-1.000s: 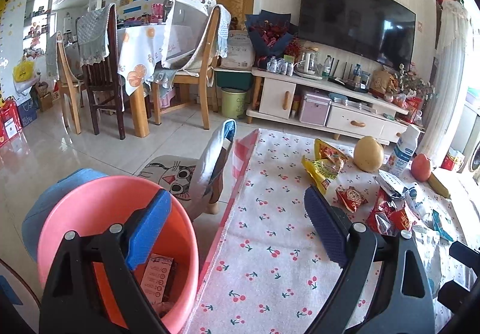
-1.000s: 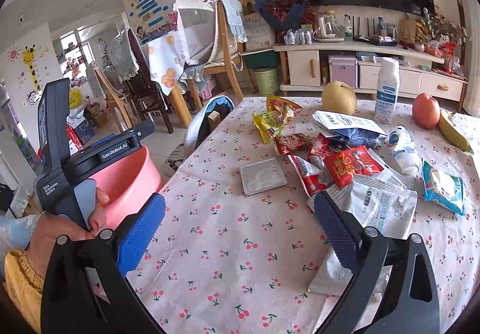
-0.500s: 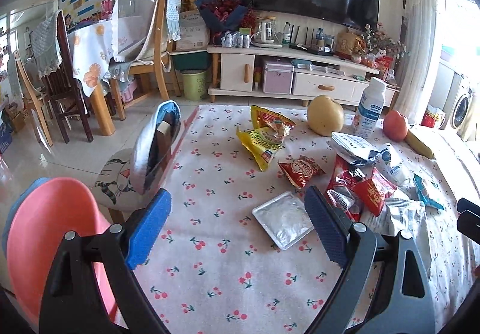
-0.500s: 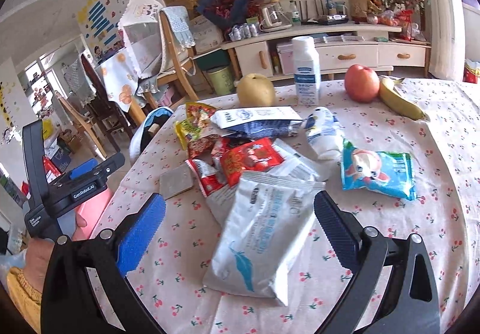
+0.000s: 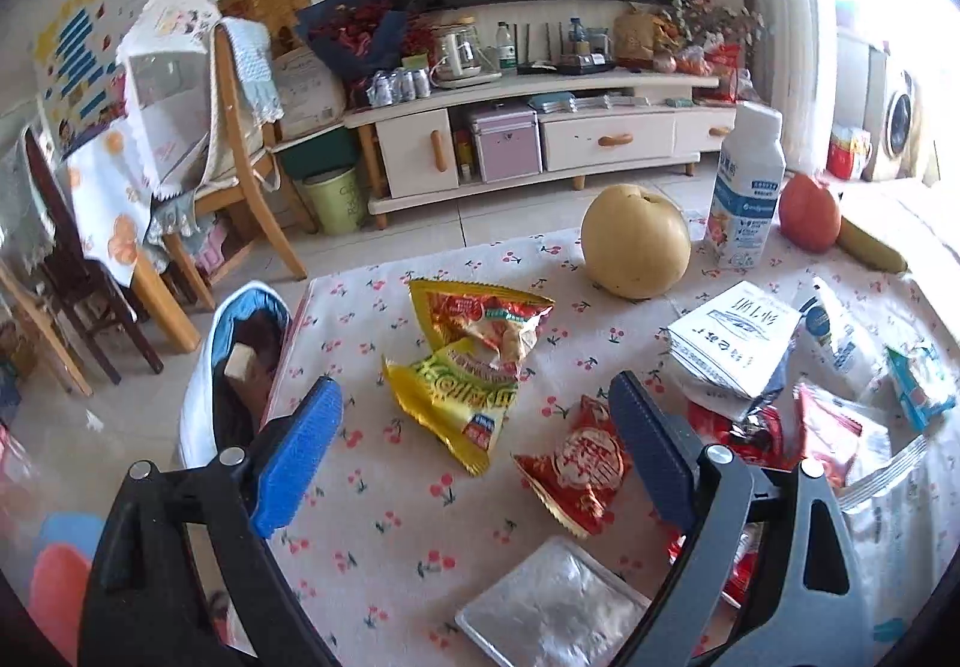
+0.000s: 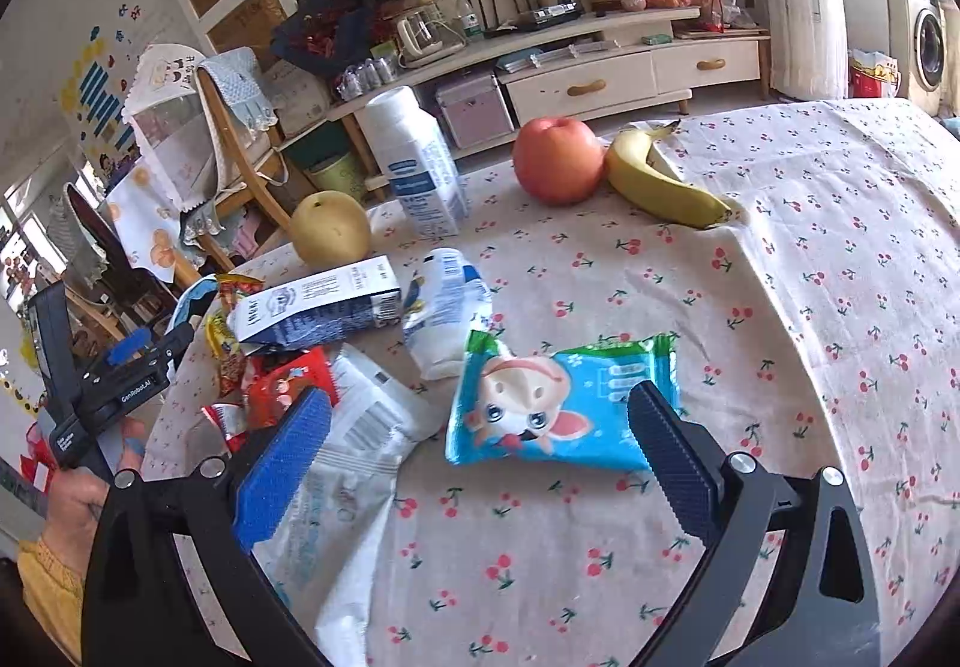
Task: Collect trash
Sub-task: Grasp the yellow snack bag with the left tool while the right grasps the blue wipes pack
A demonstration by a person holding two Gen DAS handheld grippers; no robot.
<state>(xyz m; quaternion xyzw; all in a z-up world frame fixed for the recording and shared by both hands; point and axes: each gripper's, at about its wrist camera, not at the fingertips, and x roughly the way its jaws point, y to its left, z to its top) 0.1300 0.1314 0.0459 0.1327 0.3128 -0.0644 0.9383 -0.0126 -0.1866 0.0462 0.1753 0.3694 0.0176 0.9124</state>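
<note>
Trash lies on the cherry-print tablecloth. My left gripper is open and empty above a yellow snack wrapper, with a red-gold wrapper behind it, a small red packet to the right and a silver foil packet below. My right gripper is open and empty over a blue-green cartoon packet. A large white bag lies under its left finger. A crushed white bottle, a flattened carton and red wrappers lie beyond.
A pear, upright milk bottle, apple and banana stand at the table's far side. The pink bin is on the floor at lower left, beside a stool. A hand holds the left gripper.
Both grippers have swung right, from over the pink bin to over the table's trash pile, and sunk slightly. Both stayed open and empty.
</note>
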